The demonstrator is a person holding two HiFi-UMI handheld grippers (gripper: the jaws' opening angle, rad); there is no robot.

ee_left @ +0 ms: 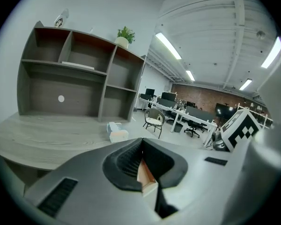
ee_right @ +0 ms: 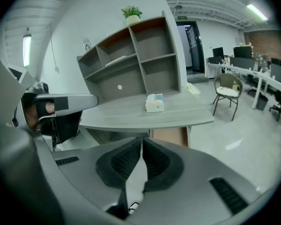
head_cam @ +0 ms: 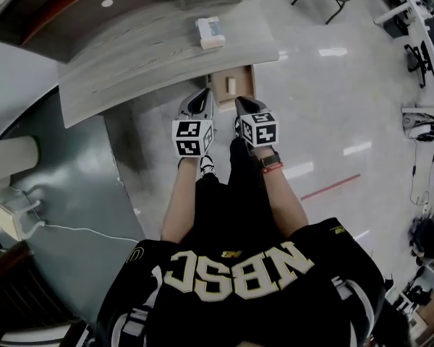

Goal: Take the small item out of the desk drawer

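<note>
Hovering just short of the one open drawer [head_cam: 243, 85], two grippers — the left gripper [head_cam: 202, 97] and the right gripper [head_cam: 241, 103] — each have their fingers pressed together, gripping nothing. One small item [head_cam: 230, 85] lies inside the drawer; one tissue box [head_cam: 210, 32] sits beyond the drawer, on the counter [head_cam: 130, 71].

bright ceiling lights [ee_left: 168, 46], glare on floor [head_cam: 347, 107], fisheye edges.

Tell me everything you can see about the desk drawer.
The drawer stands pulled out from under the grey wood-look desk top, near its right end. It is a shallow open box, tan wood colour inside. One small pale item lies in it. The left gripper and right gripper hang at its front edge; whether they touch it is unclear.
</note>
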